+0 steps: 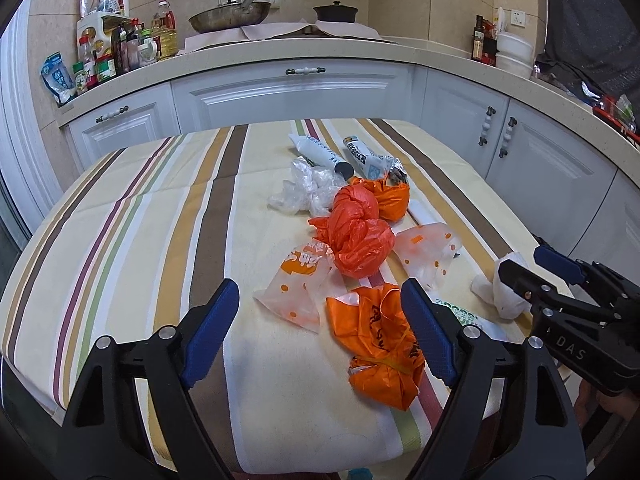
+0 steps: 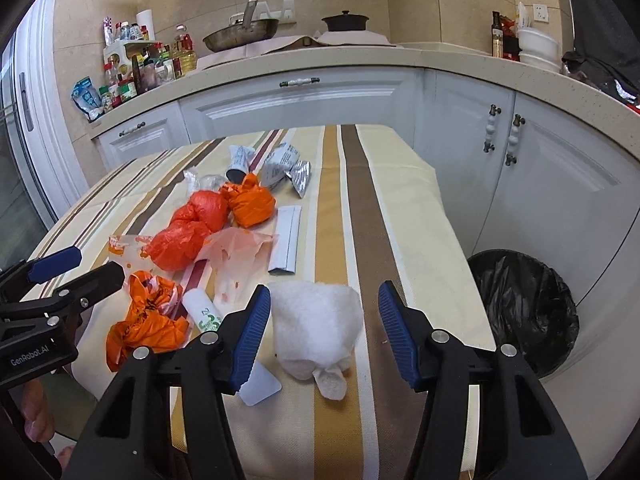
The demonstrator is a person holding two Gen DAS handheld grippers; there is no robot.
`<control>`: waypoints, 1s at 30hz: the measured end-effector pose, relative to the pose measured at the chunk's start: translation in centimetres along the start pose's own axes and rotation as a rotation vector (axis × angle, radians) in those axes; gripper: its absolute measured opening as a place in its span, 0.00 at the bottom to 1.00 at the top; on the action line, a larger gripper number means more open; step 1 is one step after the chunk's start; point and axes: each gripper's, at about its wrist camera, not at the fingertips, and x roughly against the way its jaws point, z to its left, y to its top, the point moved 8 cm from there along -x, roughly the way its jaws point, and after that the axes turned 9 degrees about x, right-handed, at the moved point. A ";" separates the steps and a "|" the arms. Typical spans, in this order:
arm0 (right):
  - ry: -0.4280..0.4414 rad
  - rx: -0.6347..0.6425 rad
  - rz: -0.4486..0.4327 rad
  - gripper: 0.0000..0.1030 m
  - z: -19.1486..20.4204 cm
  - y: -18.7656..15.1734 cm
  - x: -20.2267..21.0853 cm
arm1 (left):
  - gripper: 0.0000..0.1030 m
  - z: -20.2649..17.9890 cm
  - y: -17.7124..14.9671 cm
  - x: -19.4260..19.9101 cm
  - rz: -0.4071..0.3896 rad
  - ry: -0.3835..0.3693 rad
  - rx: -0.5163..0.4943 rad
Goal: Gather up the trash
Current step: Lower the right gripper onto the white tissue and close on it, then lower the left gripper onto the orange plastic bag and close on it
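- While the right gripper [image 2: 324, 332] stands spread, a white wad [image 2: 316, 328] lies between its pads, the left pad just beside it, the right apart.
- Wad rests on the striped table [image 2: 400, 208], long axis toward the camera, knotted tail nearest.
- Left gripper [image 1: 320, 332] stands spread over an orange bag [image 1: 380, 340], pinching nothing.
- Bin [image 2: 528, 308] stands right of the table.

Black gripper [image 1: 320, 304] frames, ribbed blue pads, silver screws.
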 end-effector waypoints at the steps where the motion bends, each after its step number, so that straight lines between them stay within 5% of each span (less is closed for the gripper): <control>1: 0.012 -0.004 0.010 0.54 0.1 -0.3 -0.2 | 0.79 -0.1 -0.1 -0.1 0.005 -0.002 -0.001; 5: 0.028 -0.014 0.029 0.53 0.0 -0.9 -0.7 | 0.78 -0.6 -0.8 -0.6 0.027 -0.012 -0.011; 8: 0.061 -0.025 0.023 0.38 0.1 -1.1 -0.7 | 0.67 -1.0 -1.4 -1.0 0.044 -0.015 -0.021; 13: 0.055 -0.019 0.015 0.32 -0.2 -1.1 -0.4 | 0.64 -1.6 -1.7 -1.0 0.033 -0.018 -0.031; 19: 0.057 -0.021 0.009 0.32 -0.4 -1.0 -0.4 | 0.67 -1.8 -1.7 -0.7 0.023 -0.025 -0.024; 22: 0.058 -0.023 0.005 0.31 -0.5 -1.0 -0.3 | 0.76 -1.8 -2.0 -0.9 0.022 -0.018 -0.022; 30: 0.052 -0.027 -0.006 0.31 -0.9 -0.8 0.0 | 0.77 -2.1 -2.0 -0.3 0.006 -0.027 -0.018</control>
